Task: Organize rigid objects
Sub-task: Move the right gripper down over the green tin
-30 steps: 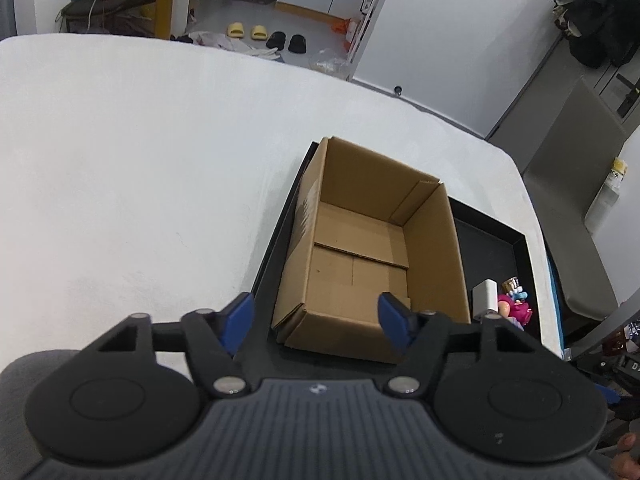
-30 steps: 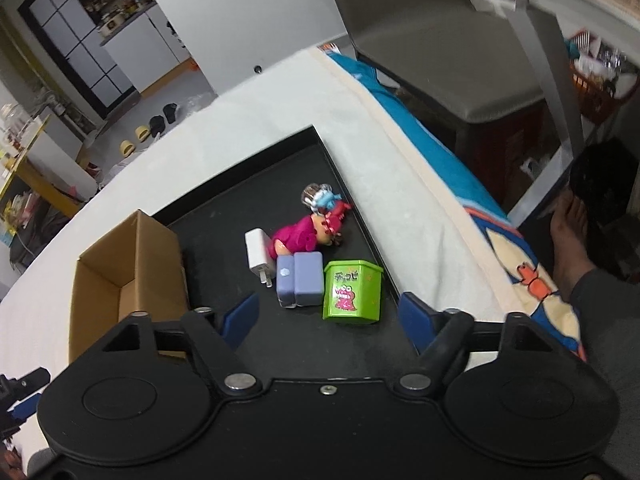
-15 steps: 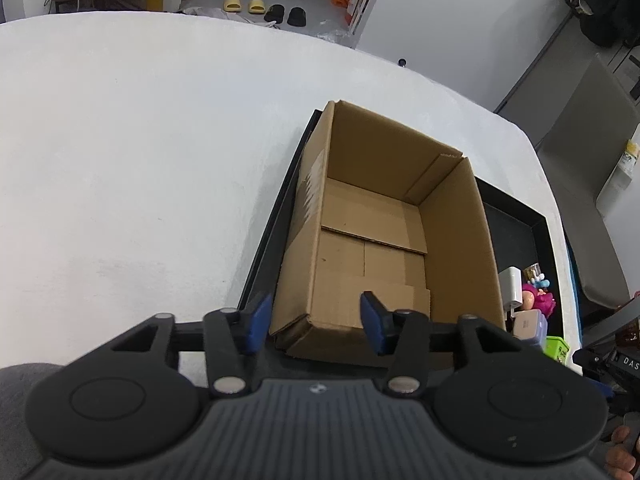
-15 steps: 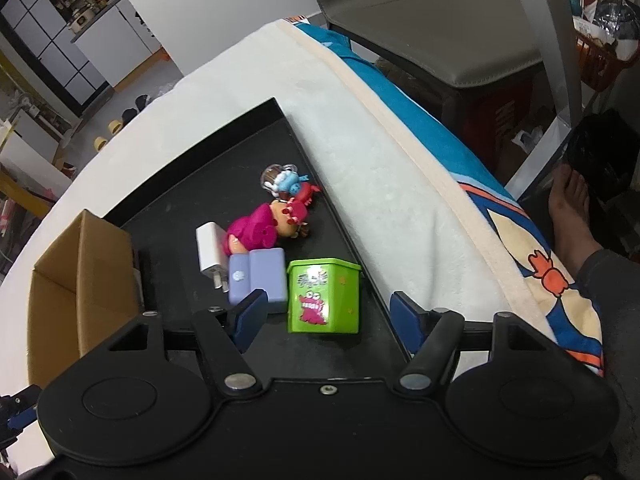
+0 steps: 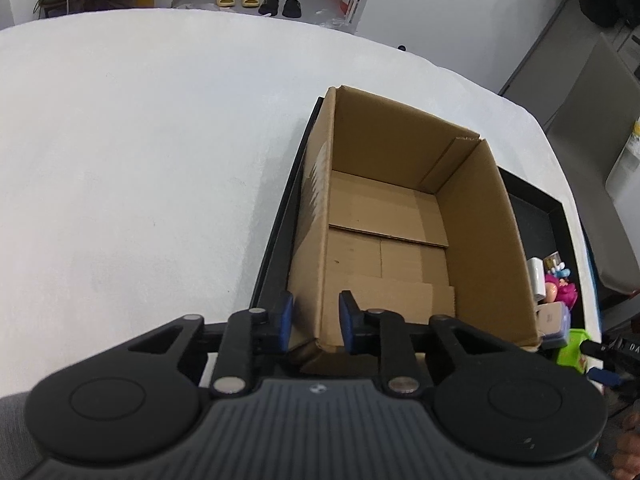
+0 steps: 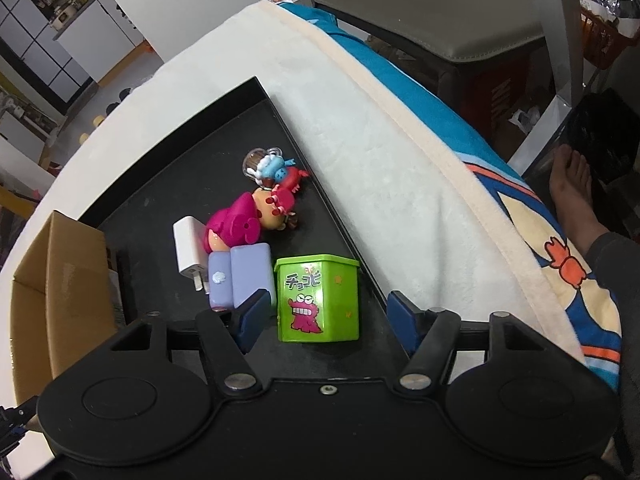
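Both tongs have dropped closer to the tray since the earlier frames, so the box and toys fill more of each view. Left tongs (image 5: 312, 322) have just been closing, and their blue pads now sit on either side of the near-left corner wall of the cardboard box (image 5: 404, 216), one pad outside and one inside; whether they actually press the cardboard I cannot tell. Box is open-topped with nothing inside, standing on the left part of the black tray (image 5: 536, 216), which lies on the white-covered tabletop (image 5: 140, 160).

Right tongs (image 6: 326, 314) have just been closing a little but remain parted, with the green box (image 6: 318, 298) between the pads and untouched; clear gap on its right side, the left pad just beside it. Green box stands upright near the tray's front right edge and carries a pink cartoon monster and lettering. Lavender block (image 6: 240, 280) just to its left, touching or nearly so. White charger plug (image 6: 190, 248) lies beside the lavender block, against a pink doll (image 6: 248, 224) lying on its side. Small blue-and-red figure (image 6: 276, 170) sits behind the doll near the tray rim. Blanket with blue and orange print (image 6: 520, 216) hangs over the right side. Bare foot (image 6: 572, 184) on the floor at right.
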